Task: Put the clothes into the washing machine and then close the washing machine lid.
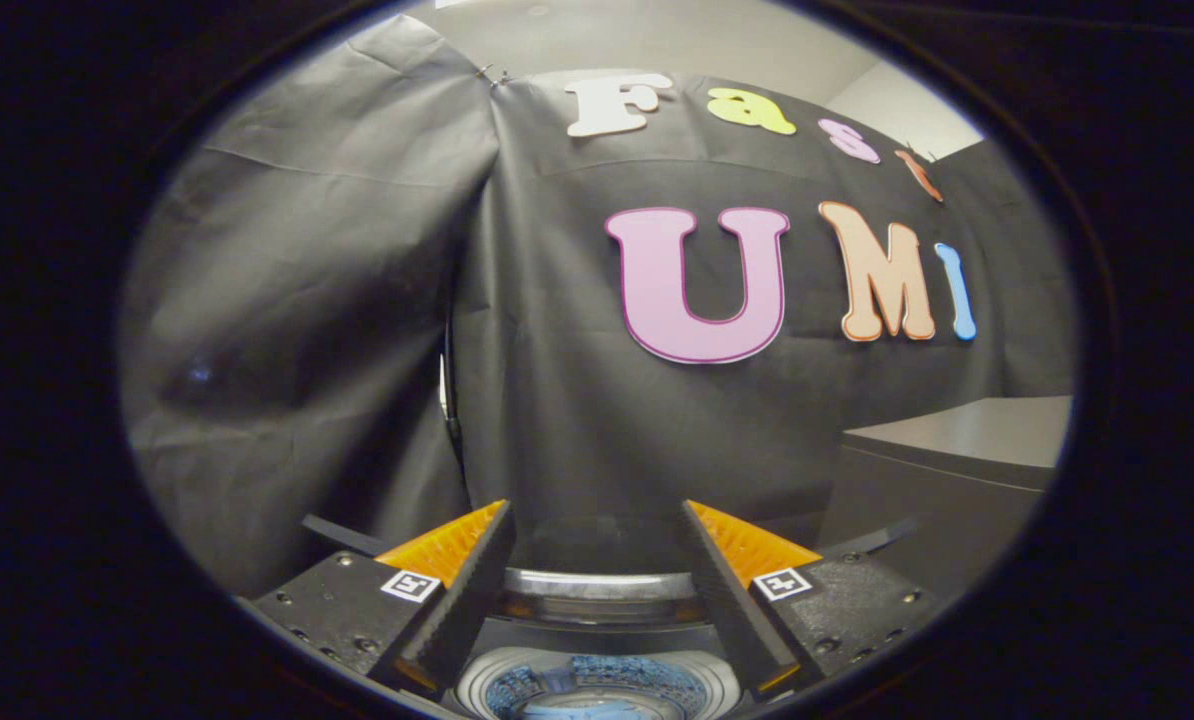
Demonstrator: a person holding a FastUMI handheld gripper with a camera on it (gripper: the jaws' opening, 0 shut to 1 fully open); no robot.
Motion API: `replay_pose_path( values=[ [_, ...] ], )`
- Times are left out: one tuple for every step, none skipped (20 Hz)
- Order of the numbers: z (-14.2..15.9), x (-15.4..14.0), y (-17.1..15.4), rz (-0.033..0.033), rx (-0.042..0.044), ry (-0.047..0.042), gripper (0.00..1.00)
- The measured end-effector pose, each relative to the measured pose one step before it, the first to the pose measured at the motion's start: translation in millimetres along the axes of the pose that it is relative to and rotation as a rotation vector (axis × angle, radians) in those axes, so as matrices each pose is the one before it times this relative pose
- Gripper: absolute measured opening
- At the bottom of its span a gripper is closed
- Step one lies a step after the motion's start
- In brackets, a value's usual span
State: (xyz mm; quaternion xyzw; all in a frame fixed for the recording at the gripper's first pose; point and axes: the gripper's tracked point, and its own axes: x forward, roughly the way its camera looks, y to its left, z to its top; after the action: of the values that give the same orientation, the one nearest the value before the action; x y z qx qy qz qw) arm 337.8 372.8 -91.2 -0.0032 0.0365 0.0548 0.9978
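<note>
Fingers [457,590]: closest to your camera, two dark pads with orange backs, spread wide with nothing pinched between them, so the gripper [597,600] is empty.

Washing machine [597,690]: sits right below and between your fingers, seen from above. You get a pale round opening with a blue drum inside, and something bluish down in there that could be clothes, hard to call for sure.

Lid [597,560]: looks like the clear panel with the shiny curved rim standing up just beyond your fingertips, so I'd say it's open and closing it is probably what's left.

How I'd do it: get one finger over the top edge of that lid, pull it toward you and down slowly, and don't let it slam. Keep the fingers spread so they don't snag the rim.

Grey cabinet [957,440]: off on the right, well apart from the machine, so not in your way.

Watch out: clear plastic is tough to judge through a fisheye, so go slow on contact.
</note>
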Motion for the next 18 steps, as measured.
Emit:
replay_pose_path(
  values=[
    [-26.98,-6.09,-7.11,-0.03273,-0.005,0.10036,0.98],
    [-24.21,-3.23,-4.06,-0.01413,0.00969,0.08441,0.98],
    [-13.01,-0.17,1.36,0.01442,0.01645,0.01667,0.98],
    [-6.58,-0.11,-5.95,-0.01388,0.01065,-0.01227,0.98],
    [-0.44,-3.49,-4.1,-0.01206,0.00512,-0.01804,0.97],
    [-2.05,-1.2,-4.89,-0.00982,0.00182,-0.00931,0.97],
    [-3.06,-1.05,-3.71,-0.00517,-0.00572,-0.00065,0.96],
    [-3.83,-2.54,-0.91,0.00349,-0.00466,0.00731,0.96],
    [1.32,2.29,1.34,0.00447,-0.00103,0.00347,0.96],
    [1.27,-2.35,-0.59,0.00204,-0.0015,0.00213,0.96],
    [0.12,-2.31,-2.11,-0.00445,0.00226,-0.00551,0.96],
    [1.96,-2.73,0.44,0.00265,-0.00063,-0.01126,0.96],
    [0.08,-6.43,-1.42,0.00384,-0.00552,-0.00793,0.96],
    [-0.74,-7.48,-1.03,0.00342,-0.00687,0.00656,0.96],
    [1.04,-4.94,0.19,0.00386,-0.0045,-0.00311,0.96],
    [1.39,-5.13,0.43,0.00436,-0.00679,0.00311,0.96],
    [1.84,-2.77,-0.73,-0.00007,-0.0022,-0.00289,0.96],
    [1.83,-4.75,-0.73,0.00304,0.00052,0.00028,0.96]
  ],
)
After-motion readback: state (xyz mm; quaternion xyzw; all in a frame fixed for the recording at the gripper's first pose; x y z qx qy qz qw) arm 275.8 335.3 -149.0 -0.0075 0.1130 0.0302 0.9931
